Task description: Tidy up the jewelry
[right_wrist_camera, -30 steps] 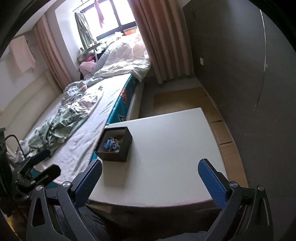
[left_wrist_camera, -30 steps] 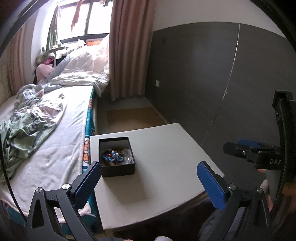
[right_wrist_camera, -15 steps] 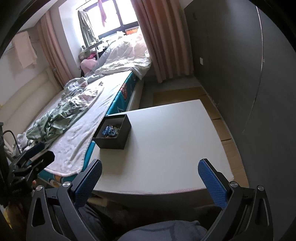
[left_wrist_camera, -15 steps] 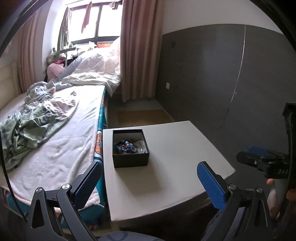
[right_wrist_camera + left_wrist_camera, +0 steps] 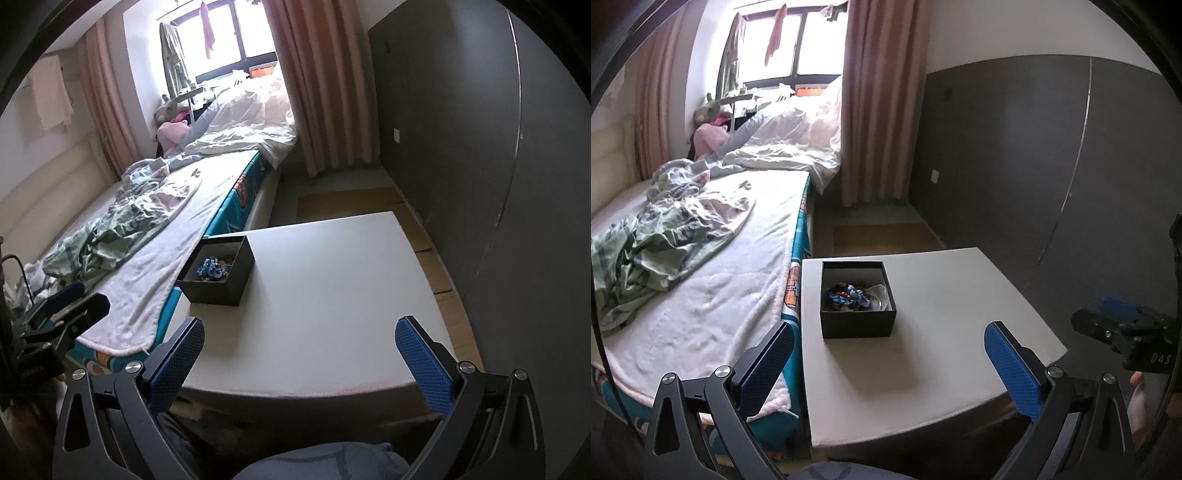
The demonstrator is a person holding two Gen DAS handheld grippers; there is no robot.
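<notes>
The bed (image 5: 701, 295) is lying along the left side of the white table (image 5: 942, 332), its fleece blanket (image 5: 147, 288) hanging just beside that table edge, so there is little free room on that flank. The left gripper (image 5: 890, 363) is hovering over the near left corner of the table with its blue-padded fingers (image 5: 1012, 373) spread wide and nothing between them; in the right wrist view it is showing at the far left, out past the table's left edge and over the bedside (image 5: 62, 310). The black jewelry box (image 5: 857, 299) is sitting open near the far left corner of the table, close to the left edge but fully on the top, and a tangle of blue and dark beaded jewelry (image 5: 846, 295) is lying inside it, next to something pale and glossy that I cannot identify. To the right of the box, the table top is stretching bare toward its right and near edges, giving broad open room. The right gripper (image 5: 299, 363) is hanging over the near edge of the table, its blue pads (image 5: 424, 373) also set wide apart and empty, well apart from the box. Beyond the table's right edge, a strip of wood-toned floor (image 5: 436, 266) is separating it from the dark grey wall (image 5: 480, 147).
</notes>
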